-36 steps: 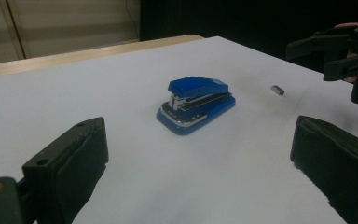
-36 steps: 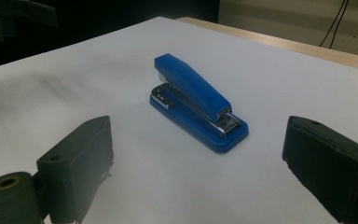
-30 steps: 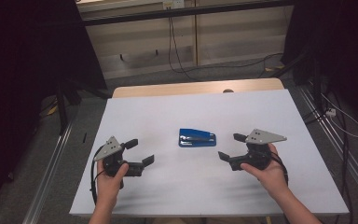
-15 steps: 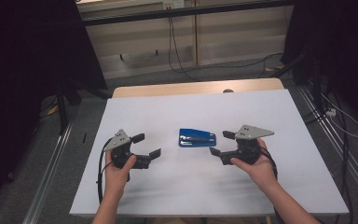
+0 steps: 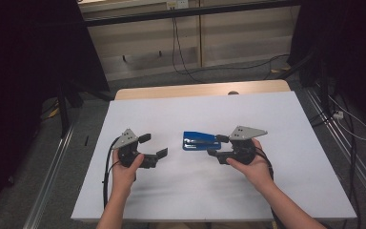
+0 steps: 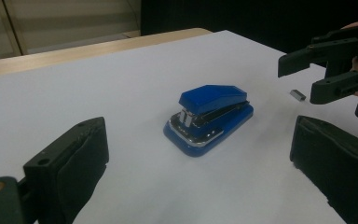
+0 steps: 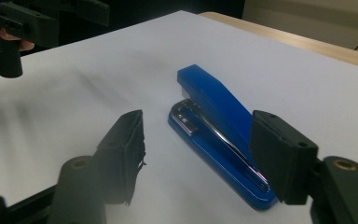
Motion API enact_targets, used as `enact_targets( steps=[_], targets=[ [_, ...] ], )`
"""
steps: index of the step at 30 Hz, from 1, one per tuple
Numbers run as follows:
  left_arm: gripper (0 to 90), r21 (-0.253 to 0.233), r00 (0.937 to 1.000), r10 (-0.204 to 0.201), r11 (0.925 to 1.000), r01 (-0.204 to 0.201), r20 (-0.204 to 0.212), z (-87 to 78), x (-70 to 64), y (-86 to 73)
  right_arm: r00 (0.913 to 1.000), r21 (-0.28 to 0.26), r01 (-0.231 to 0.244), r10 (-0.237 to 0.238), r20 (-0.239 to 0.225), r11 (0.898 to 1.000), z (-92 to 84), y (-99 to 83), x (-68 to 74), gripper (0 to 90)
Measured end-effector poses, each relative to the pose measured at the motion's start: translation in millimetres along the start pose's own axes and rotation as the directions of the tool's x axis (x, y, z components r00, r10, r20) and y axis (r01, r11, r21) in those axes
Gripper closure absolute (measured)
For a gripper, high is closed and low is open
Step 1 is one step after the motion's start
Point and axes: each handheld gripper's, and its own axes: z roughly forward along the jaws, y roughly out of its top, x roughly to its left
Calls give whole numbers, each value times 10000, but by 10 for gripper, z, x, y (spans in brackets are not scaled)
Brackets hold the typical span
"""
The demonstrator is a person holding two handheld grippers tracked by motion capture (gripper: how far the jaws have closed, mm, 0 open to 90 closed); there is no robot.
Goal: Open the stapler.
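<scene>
We see a blue stapler [image 5: 199, 141] with shiny silver metal at centre frame, on a plain white table [image 5: 171, 200]; black grippers [image 5: 152, 147] carry grey plates [image 5: 126, 138].

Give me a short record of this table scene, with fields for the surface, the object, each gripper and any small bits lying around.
surface: white table
object: blue stapler, lying flat, closed
right gripper: fingers either side of the stapler's rear end, just been closing, not yet pressing on it
left gripper: open, apart from the stapler, pointing at it
small bits: a strip of staples on the table beyond the stapler
</scene>
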Motion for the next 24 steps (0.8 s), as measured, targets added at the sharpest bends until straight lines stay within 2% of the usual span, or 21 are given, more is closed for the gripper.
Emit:
enact_targets(
  steps=[4,5,7,12,15,17,20,24],
  targets=[
    [46,19,10000,-69,10000,69,-68,28,19,-4,10000,110,53,-53,-8,9999,48,4,-6,496],
    [47,130,10000,-26,9999,28,-92,35,25,0,9999,178,109,-108,-25,9998,69,7,-13,579],
    [47,268,9999,125,9996,-122,-118,53,28,20,10000,204,90,-89,-26,9998,92,8,-19,604],
    [47,177,9999,75,9998,-73,-74,114,27,64,9999,317,140,-138,-62,9994,141,3,-31,685],
    [47,125,10000,-3,9999,3,20,161,36,65,9996,488,292,-289,-75,9984,193,-6,-43,795],
    [48,205,10000,-12,9998,11,38,189,44,58,9995,533,316,-310,-110,9981,208,-9,-48,812],
    [49,293,10000,-41,9996,40,33,221,61,45,9981,686,614,-607,-123,9958,274,-16,-71,890],
    [50,335,9999,-113,9994,113,-3,240,86,34,9960,854,889,-877,-179,9924,333,-16,-72,900]
  ],
)
